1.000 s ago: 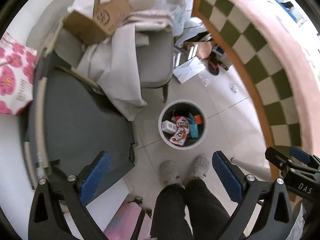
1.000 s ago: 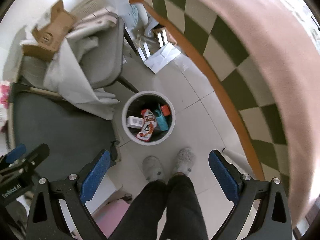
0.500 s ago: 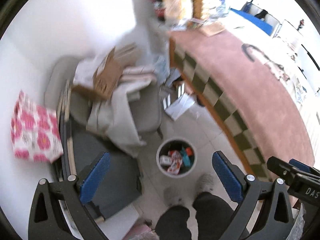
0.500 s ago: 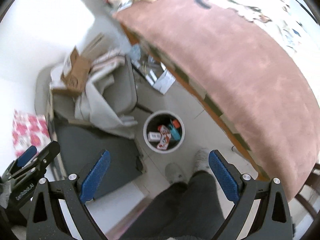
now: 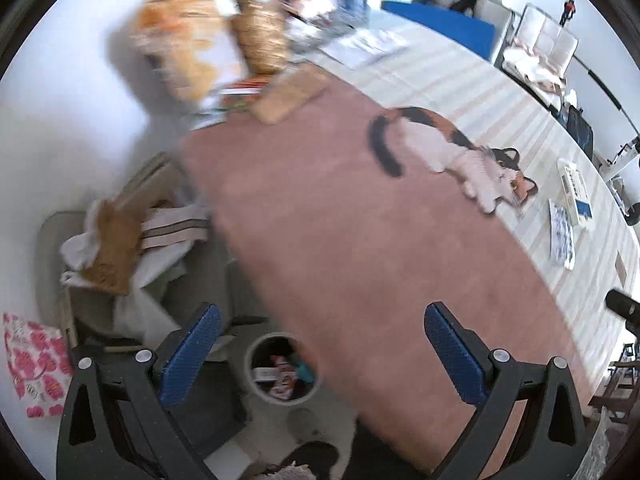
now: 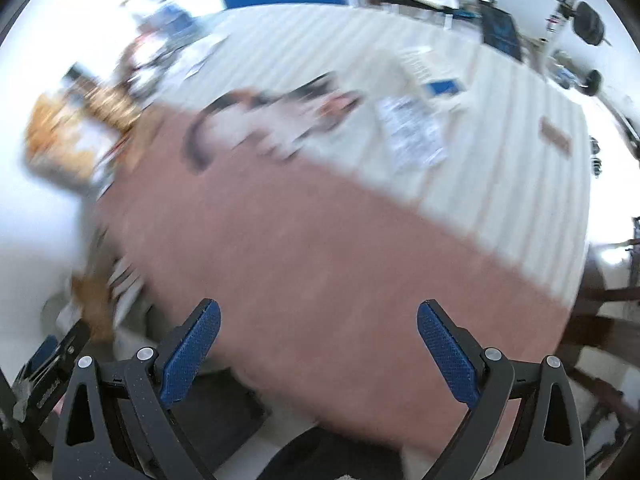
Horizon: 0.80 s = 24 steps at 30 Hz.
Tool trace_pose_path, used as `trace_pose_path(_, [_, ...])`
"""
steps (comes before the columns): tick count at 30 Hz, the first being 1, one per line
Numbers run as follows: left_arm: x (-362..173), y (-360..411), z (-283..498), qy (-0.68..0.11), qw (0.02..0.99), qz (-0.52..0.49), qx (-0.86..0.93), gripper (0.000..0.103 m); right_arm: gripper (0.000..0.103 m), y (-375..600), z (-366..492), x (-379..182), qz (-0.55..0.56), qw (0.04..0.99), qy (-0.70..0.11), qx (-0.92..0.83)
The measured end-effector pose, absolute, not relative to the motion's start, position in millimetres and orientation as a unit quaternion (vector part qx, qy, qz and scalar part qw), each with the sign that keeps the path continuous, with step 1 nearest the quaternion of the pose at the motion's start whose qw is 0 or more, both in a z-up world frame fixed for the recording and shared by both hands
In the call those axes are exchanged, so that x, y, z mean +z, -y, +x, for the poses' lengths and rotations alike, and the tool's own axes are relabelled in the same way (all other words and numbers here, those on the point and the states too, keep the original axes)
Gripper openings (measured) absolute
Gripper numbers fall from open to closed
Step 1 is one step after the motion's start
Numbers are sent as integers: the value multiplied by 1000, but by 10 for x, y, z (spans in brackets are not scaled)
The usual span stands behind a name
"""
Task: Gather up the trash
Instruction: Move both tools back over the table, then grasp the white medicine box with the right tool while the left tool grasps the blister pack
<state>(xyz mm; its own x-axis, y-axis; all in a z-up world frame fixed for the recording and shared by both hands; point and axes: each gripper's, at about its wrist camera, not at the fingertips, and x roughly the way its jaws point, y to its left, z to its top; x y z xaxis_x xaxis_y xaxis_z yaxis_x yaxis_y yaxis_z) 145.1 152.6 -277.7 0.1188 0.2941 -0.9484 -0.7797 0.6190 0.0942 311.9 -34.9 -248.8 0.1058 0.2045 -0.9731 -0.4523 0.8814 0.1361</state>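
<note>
Both the left gripper (image 5: 320, 350) and the right gripper (image 6: 318, 344) are wide apart and empty above the table (image 5: 360, 240), probably because the trash bin (image 5: 280, 372) below already holds wrappers.

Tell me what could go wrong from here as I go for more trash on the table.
Both views are motion-blurred, so aim may be poor if the swing continues. The left hand-held gripper and right hand-held gripper are open and empty. A calico cat lies on the tablecloth near the loose papers; reaching there could startle it. The trash bin sits low beside the table edge, easy to kick.
</note>
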Motion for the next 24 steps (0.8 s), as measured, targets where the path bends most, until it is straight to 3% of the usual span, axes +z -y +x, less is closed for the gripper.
trace_pose_path(8, [-3666, -1553, 3278, -621, 672, -244, 321, 103, 100, 158, 5156, -3360, -120, 729, -655, 157])
trace_pose_path(12, [-3928, -1523, 3824, -642, 663, -226, 312, 103, 100, -10, 5668, -3770, -138, 712, -670, 158])
trace_pose_path(17, [-4007, -1426, 4231, -653, 662, -216, 299, 103, 95, -173, 5967, -4073, -150, 699, -677, 173])
trace_pose_path(19, [-4002, -1351, 4333, -654, 663, -223, 288, 103, 80, -202, 5981, -4040, -162, 711, -663, 172])
trace_pose_path(24, [-3993, -901, 4645, -659, 672, -249, 228, 103, 80, 307, 6018, -3916, -123, 727, -660, 144])
